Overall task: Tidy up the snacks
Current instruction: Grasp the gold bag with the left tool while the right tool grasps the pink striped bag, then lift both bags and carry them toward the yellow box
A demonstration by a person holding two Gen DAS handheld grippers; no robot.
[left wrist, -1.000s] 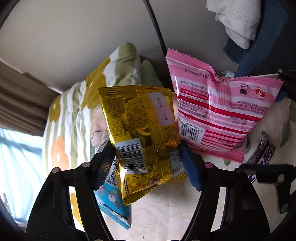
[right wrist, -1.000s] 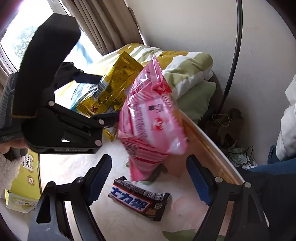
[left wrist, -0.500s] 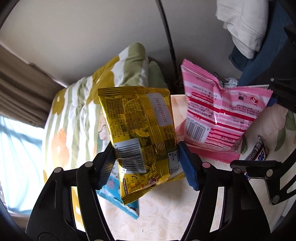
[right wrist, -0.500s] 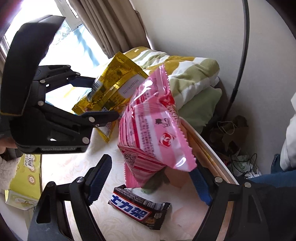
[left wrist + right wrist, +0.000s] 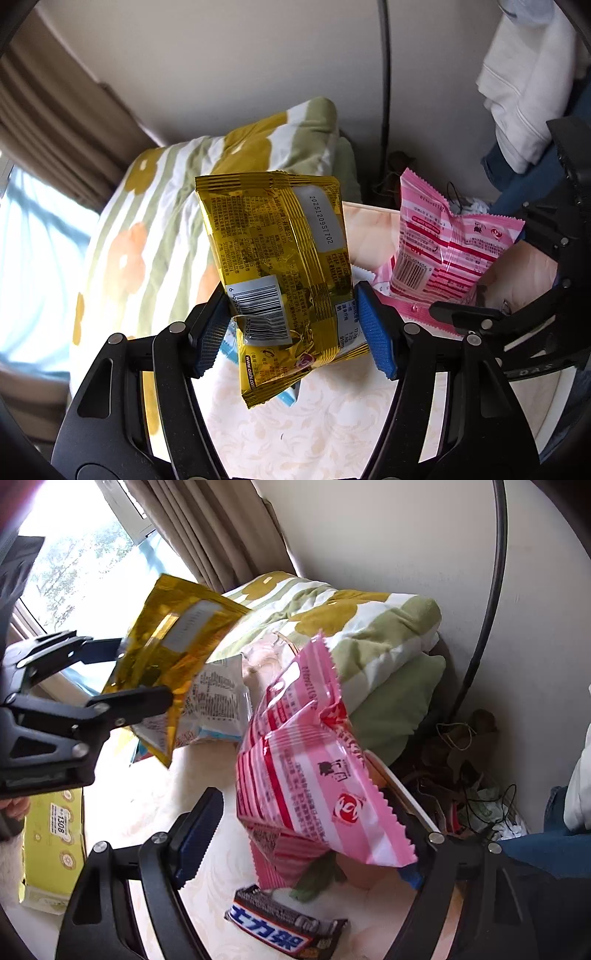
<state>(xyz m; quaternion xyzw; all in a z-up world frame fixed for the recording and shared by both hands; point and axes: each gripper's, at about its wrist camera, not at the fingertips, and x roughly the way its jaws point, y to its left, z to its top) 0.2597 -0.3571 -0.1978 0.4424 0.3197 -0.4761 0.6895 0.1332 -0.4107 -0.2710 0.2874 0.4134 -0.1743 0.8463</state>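
Observation:
My left gripper (image 5: 295,328) is shut on a gold foil snack bag (image 5: 280,273) and holds it upright above the cream table (image 5: 303,428); the bag also shows in the right wrist view (image 5: 173,657). My right gripper (image 5: 306,838) has its jaws wide, and a pink striped snack bag (image 5: 314,771) stands between them, leaning on the right finger. The pink bag shows at the right of the left wrist view (image 5: 443,254). A dark chocolate bar (image 5: 284,926) lies on the table below the pink bag. A white and blue snack packet (image 5: 218,709) lies under the gold bag.
A folded floral quilt (image 5: 177,199) lies beyond the table's far edge, against the wall. A yellow box (image 5: 51,838) sits at the left of the table. A black pole (image 5: 484,609) rises by the wall. Cables and clutter (image 5: 472,775) lie on the floor at right.
The pink bag has dropped lower and tilted, and now rests near the table between the right jaws. The left gripper has lifted the gold bag slightly, away from it.

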